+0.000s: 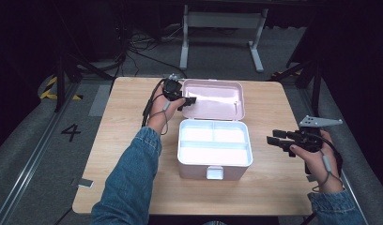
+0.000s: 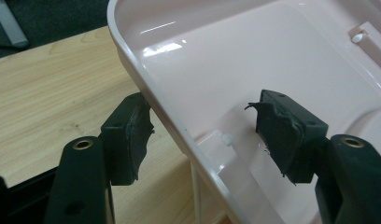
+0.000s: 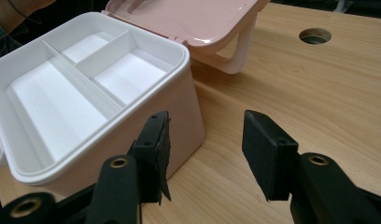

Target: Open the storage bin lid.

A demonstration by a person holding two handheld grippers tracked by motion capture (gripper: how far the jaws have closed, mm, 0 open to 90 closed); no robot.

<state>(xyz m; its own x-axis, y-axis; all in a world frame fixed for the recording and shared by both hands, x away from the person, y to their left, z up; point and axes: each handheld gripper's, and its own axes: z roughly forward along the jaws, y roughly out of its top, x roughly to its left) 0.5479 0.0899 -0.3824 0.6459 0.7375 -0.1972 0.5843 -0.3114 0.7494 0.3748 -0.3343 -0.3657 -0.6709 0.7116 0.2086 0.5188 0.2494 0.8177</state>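
My left gripper's own view shows what the high view cannot: my left gripper (image 2: pixel 198 135) is spread astride the rim of the glossy pink plastic lid (image 2: pixel 272 60), one pad outside, one inside (neither visibly touching). The lid lies thrown back at the far side of the light wooden table (image 1: pixel 274 187), behind the white-trayed pink box (image 1: pixel 214 150). My right gripper (image 3: pixel 209 154) hovers spread just right of the box, forearm low.
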